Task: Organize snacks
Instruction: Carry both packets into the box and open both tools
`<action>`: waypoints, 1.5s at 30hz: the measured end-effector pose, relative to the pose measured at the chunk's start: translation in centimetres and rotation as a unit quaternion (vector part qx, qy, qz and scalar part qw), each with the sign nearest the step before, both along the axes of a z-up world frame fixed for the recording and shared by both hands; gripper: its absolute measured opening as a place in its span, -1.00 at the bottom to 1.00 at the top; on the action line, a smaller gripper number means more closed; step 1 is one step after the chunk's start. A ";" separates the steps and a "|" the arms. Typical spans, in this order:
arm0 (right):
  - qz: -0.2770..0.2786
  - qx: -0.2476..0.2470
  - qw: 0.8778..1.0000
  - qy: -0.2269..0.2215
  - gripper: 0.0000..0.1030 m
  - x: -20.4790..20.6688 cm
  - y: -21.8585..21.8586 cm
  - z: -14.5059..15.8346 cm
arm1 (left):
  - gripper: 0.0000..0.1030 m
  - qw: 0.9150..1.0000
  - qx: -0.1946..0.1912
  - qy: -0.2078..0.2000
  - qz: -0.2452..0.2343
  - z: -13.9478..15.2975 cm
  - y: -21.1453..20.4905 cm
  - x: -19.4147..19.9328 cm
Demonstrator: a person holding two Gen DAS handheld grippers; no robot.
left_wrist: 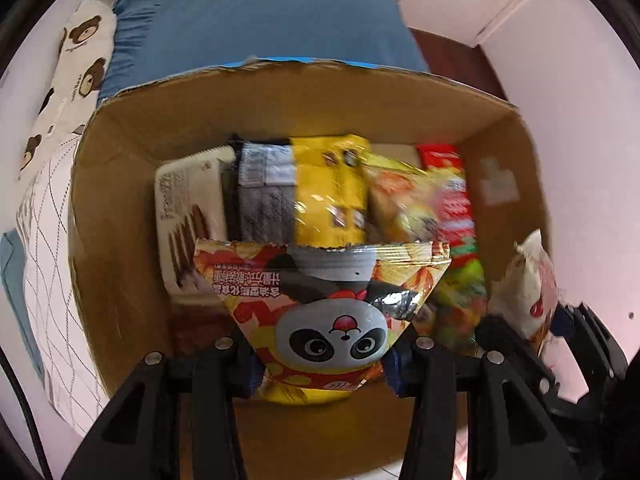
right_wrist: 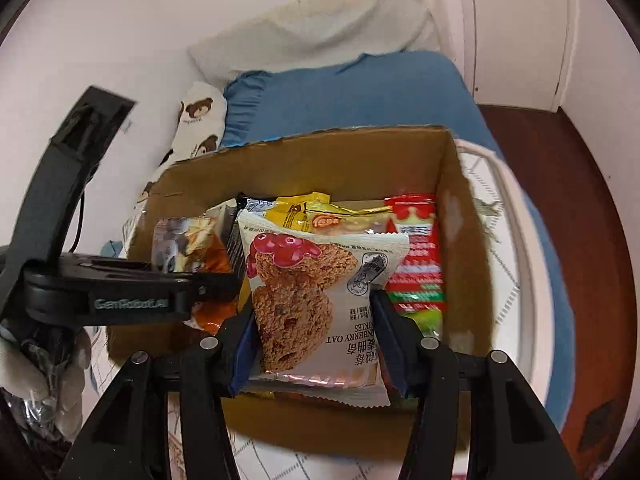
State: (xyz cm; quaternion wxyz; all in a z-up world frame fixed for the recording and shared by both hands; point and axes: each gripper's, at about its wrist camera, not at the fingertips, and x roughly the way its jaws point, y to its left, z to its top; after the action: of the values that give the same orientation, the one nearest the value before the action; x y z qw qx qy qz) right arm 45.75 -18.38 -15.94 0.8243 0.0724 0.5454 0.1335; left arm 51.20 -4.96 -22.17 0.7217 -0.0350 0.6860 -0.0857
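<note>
Brown corrugated cardboard box (left_wrist: 116,208) stands open-topped on a bed with a blue sheet (left_wrist: 256,20), its ragged upper rim ahead of both sets of jaws and its four walls closing in the room around them. Inside, snack packets stand packed in a row against the far wall: a white wafer packet (left_wrist: 188,216), a grey packet (left_wrist: 266,196), a yellow foil packet (left_wrist: 330,188) and a red and green packet (left_wrist: 458,216). Bare cardboard floor shows only on the near side of the box, below the left jaws.

Left gripper (left_wrist: 320,364) points down into the box, its jaws clamped on a glossy yellow-and-red snack bag with a panda face (left_wrist: 324,320), which hangs upside down between them above the packed row. Right gripper (right_wrist: 316,356) has its jaws clamped on a white cranberry oat cookie packet (right_wrist: 316,296), held between the blue pads over the near edge of the box. Just left of these jaws sits the left gripper's black body with its bag; just right stands the box's side wall.
</note>
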 end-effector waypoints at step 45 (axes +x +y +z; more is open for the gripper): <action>-0.036 -0.090 0.995 -0.012 0.93 -6.3 0.0 2.4 | 0.87 0.982 0.047 -0.174 0.059 7.5 3.7 -10.8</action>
State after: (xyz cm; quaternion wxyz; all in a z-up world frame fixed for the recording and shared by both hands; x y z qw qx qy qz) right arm 39.44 -18.33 -13.53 0.8380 0.0157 0.5427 0.0547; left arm 40.41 -1.25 -14.70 0.8346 -0.0264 0.5500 -0.0156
